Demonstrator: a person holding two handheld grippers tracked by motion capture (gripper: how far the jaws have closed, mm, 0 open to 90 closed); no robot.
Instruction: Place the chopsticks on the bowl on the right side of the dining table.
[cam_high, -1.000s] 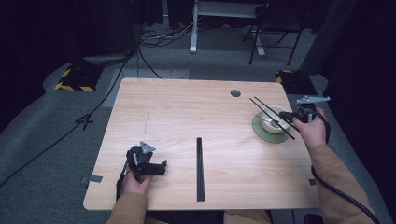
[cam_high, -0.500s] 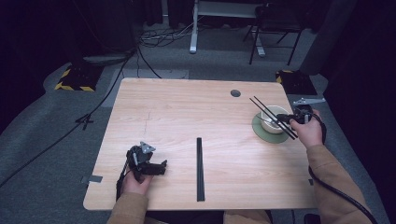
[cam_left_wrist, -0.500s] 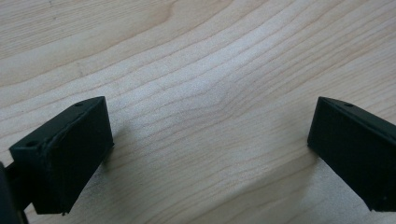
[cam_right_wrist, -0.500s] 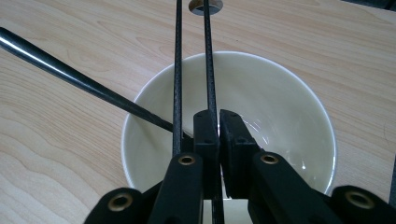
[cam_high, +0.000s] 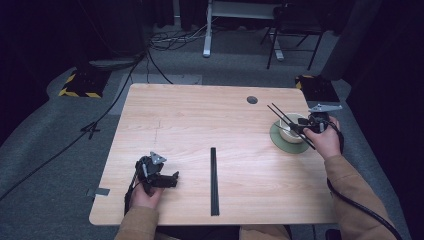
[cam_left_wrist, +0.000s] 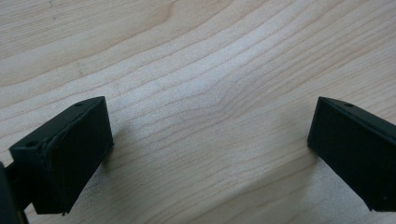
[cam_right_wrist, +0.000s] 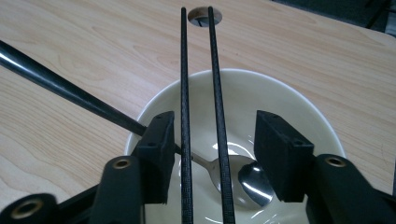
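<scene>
A long black strip (cam_high: 213, 181) lies lengthwise on the wooden table (cam_high: 200, 120) near its front edge. A round cable hole (cam_high: 252, 100) sits near the far edge. Beyond, cables (cam_high: 170, 42) trail across grey carpet beside a yellow-striped block (cam_high: 80, 86).

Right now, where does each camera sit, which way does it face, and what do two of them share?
High view: above the person's side, facing forward and down on the table; both forearms and hands show.
Left gripper view: on the left gripper, aimed down at bare wood between its open fingers.
Right gripper view: on the right gripper, looking along the chopsticks over the bowl and spoon.
Shared by high and right: bowl, chopsticks.
</scene>
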